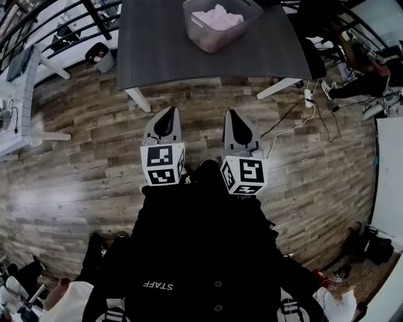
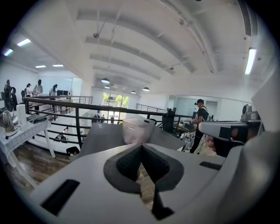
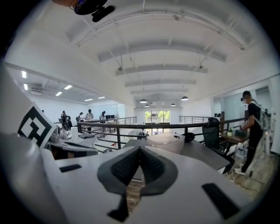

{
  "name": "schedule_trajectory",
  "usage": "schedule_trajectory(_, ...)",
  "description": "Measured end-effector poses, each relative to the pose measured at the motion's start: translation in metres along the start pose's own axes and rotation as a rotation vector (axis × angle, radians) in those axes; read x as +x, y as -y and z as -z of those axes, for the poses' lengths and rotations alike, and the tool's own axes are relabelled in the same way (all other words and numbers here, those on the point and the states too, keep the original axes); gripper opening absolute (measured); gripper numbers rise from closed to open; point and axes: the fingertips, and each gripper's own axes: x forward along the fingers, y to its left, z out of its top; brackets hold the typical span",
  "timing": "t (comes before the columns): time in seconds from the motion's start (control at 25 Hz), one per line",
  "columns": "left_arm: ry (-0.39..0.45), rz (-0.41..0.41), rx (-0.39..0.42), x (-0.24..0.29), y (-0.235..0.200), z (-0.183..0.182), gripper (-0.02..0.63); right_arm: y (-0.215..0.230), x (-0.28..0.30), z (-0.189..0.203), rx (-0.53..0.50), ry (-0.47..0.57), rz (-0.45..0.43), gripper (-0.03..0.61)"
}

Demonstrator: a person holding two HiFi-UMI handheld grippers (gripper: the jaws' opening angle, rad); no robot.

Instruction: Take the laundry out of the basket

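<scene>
Seemingly, all laundry is left in the basket, well ahead of the closed, empty left hand-held gripper and right hand-held gripper.

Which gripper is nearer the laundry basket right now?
Right. The right gripper is almost in line with the basket; the left gripper is farther, offset to its left.

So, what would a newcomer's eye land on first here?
The two grippers, left and right, are both shut and empty, held side by side over the wood floor. Ahead of them, on the dark table, stands a clear basket with pale laundry inside.
</scene>
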Motion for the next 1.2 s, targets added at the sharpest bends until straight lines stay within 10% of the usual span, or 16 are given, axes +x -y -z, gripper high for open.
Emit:
schedule_trajectory(0.44, -0.012, -0.073, 0.000, 0.055, -0.025, -0.005, -0.002, 0.037, 0.075, 0.005, -0.040, -0.022, -0.014, 0.015)
schedule_trajectory(1.2, -0.069, -0.054, 0.065, 0.303, 0.011, -0.105, -0.002, 0.198, 0.273, -0.034, 0.064, -0.075, -0.065, 0.015)
